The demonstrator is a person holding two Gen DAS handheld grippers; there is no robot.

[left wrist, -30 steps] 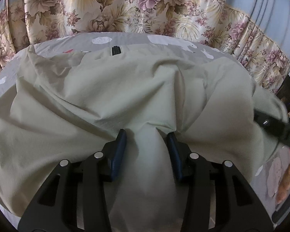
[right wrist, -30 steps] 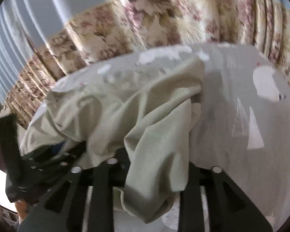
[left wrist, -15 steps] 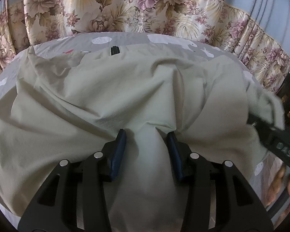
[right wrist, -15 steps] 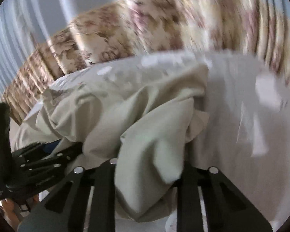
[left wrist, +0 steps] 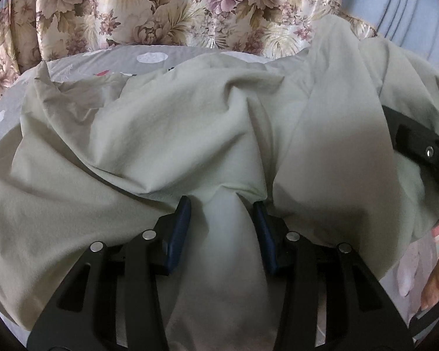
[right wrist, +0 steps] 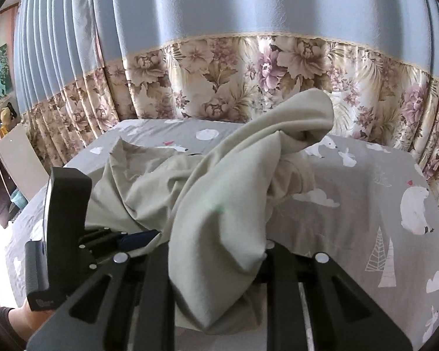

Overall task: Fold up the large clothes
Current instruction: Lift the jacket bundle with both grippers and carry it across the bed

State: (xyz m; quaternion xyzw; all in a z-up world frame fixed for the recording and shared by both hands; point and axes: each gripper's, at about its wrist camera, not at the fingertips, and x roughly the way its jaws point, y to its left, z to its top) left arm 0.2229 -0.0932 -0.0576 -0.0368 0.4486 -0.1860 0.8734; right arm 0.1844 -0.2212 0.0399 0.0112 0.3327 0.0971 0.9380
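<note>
While the pale green garment (left wrist: 166,134) lies heaped across the bed (right wrist: 365,210), both claws have hold of it. In the left wrist view, the left claw (left wrist: 221,204) sits at 6 o'clock with its two blue pads (left wrist: 181,228) partly closed on a thick ridge of the cloth, which fills the gap between them and runs down toward the camera. From that pinch, folds fan out toward 10 and 2 o'clock, and the fabric covers nearly the whole lower part of the view. At 3 o'clock the black frame of the right claw (left wrist: 418,149) juts in, with cloth draped over and around it; its tips are hidden there.

In the right wrist view, the right claw (right wrist: 216,251) is at 6 o'clock, its fingertips buried under a bunch of the garment (right wrist: 219,204) that rises between the black arms and climbs toward 12 o'clock, ending in a rolled, raised lobe against the floral curtain (right wrist: 219,67). How wide the jaws stand cannot be read, but cloth hangs lifted from between them. The left claw (right wrist: 140,238) shows at 9 o'clock, its blue pad pressed into the fabric. The bed's grey sheet with white bears and clouds is bare from 2 to 4 o'clock. Blue curtain (right wrist: 219,3) hangs above the floral band.
</note>
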